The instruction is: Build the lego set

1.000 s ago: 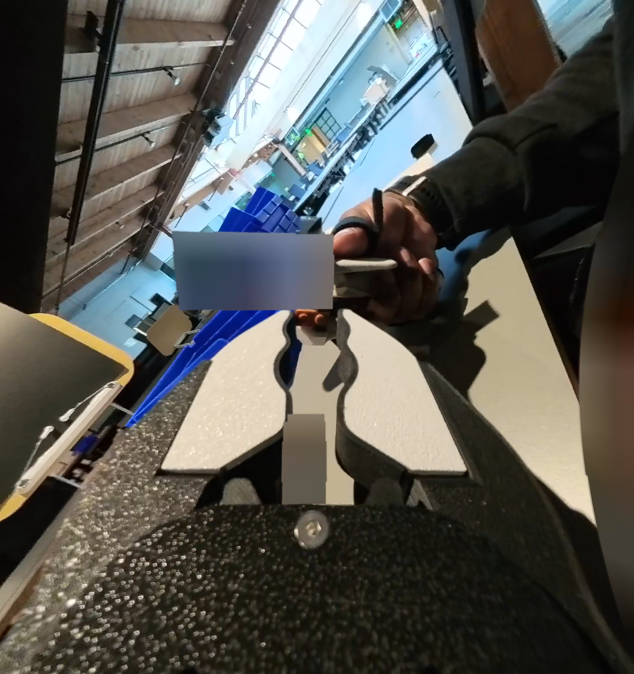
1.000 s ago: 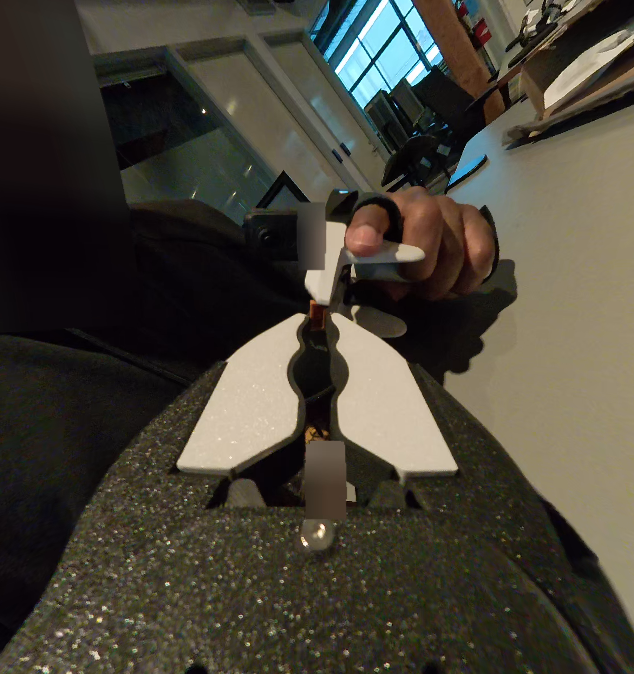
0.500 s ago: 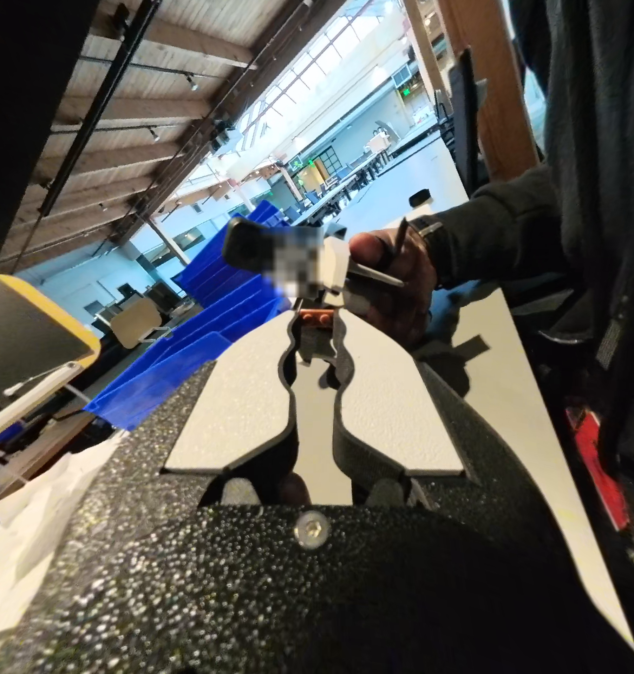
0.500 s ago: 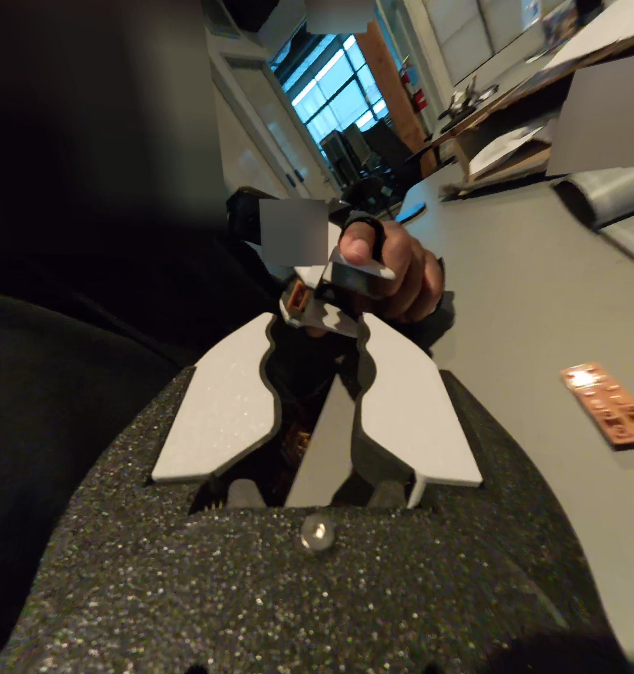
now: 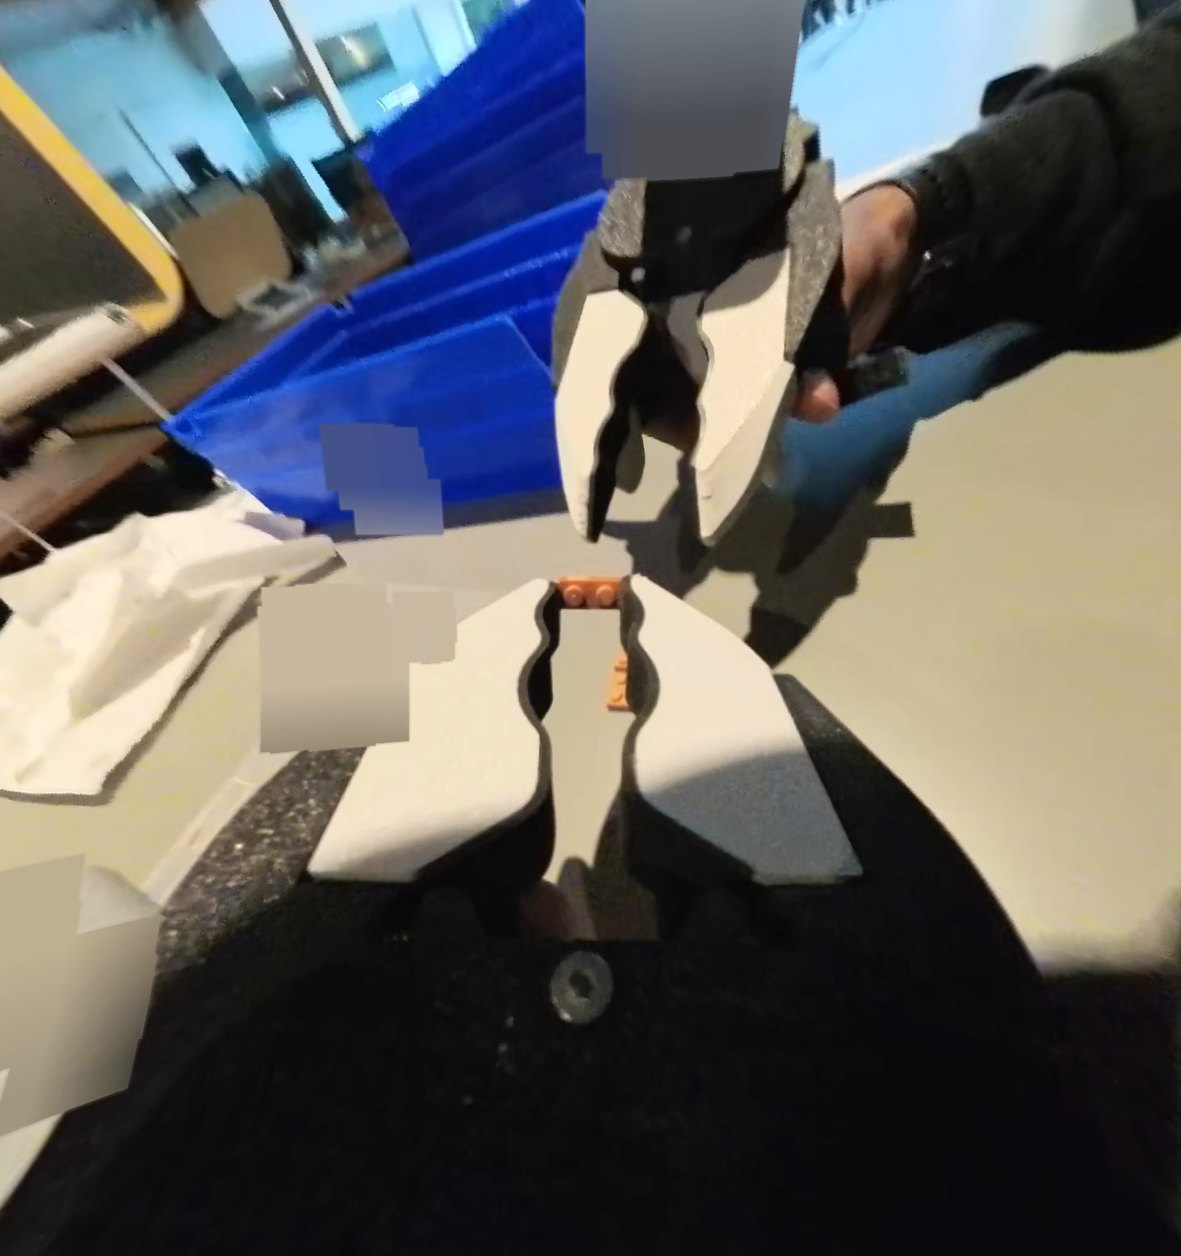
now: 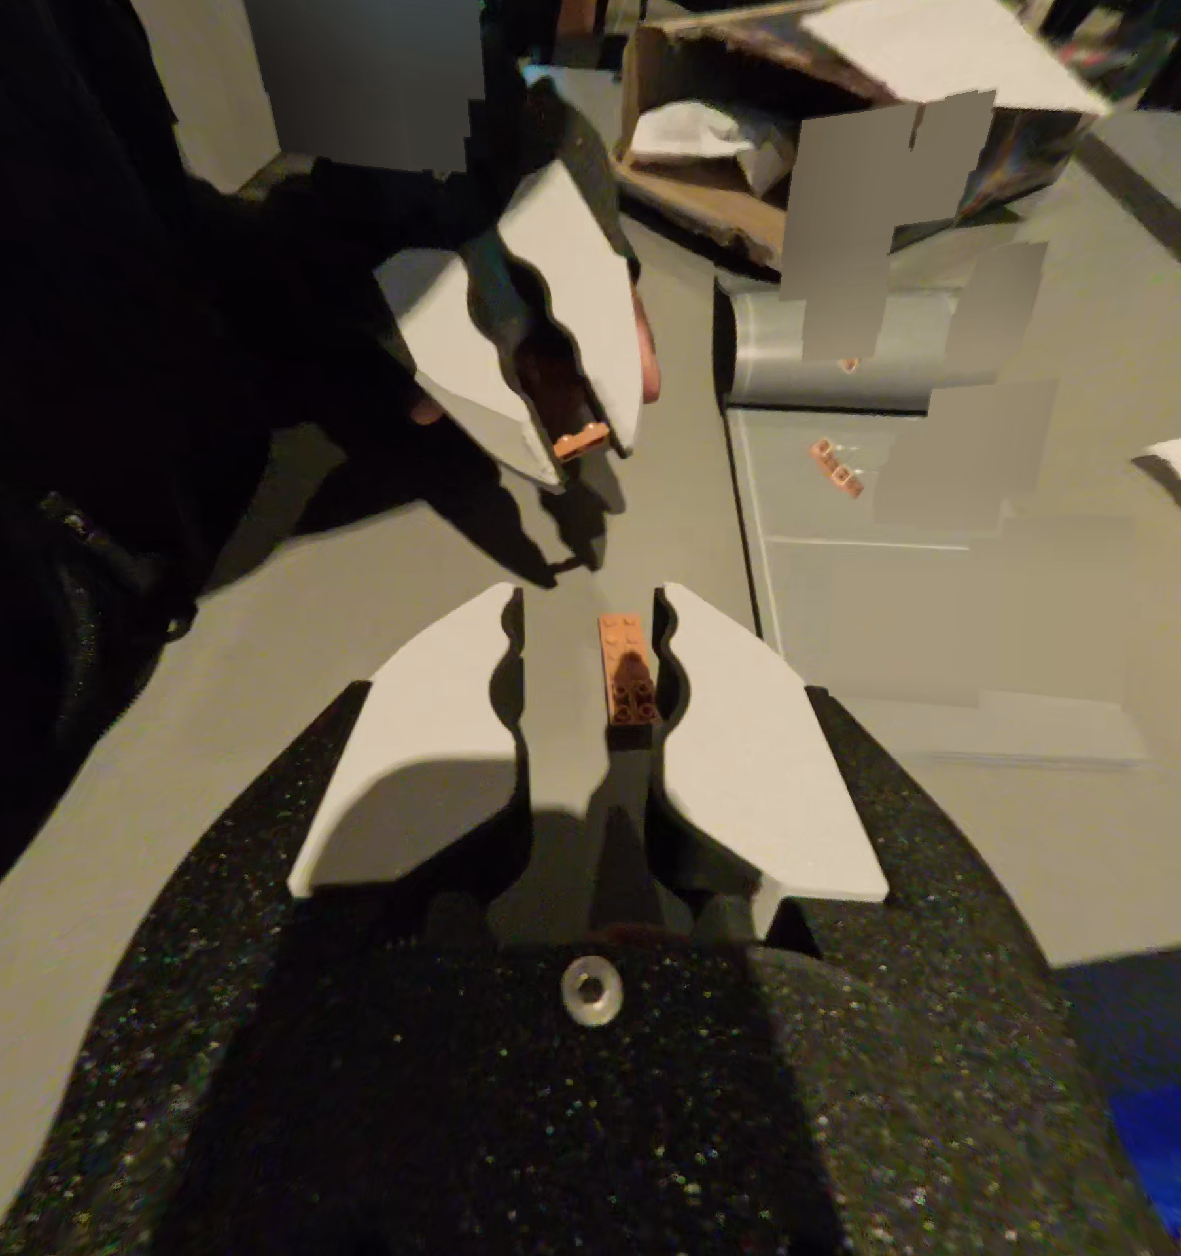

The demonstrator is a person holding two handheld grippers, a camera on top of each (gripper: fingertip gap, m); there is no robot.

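– Status of the left gripper (image 5: 591,590)?
– Pinched shut on a small orange plate (image 5: 591,596), held right at the fingertips, studs facing the camera. Held crosswise between the two tips in the right wrist view too, above the grey table (image 5: 1016,646).
– And the right gripper (image 6: 589,598)?
– Spread wide, nothing gripped. Fingers either side of a longer orange brick (image 6: 627,673).
– Position of that brick?
– Flat on the table, studs up, lengthwise along the fingers, close against the right-hand finger. Touching it or not: cannot tell. Partly shaded at the near end.
– Grippers relative to each other?
– Tip towards tip, near but apart. Right one tilted downwards in the left wrist view, a hand (image 5: 873,258) in a dark sleeve behind it.
– Other pieces?
– One more orange piece (image 6: 835,467), off to the right on a pale flat sheet, well apart from both grippers.
– Surroundings?
– Blue bins (image 5: 404,408) beyond the far table edge, crumpled white paper (image 5: 98,646) to the left, a torn cardboard box (image 6: 696,197) at the back in the right wrist view. Both views blurred towards the edges.
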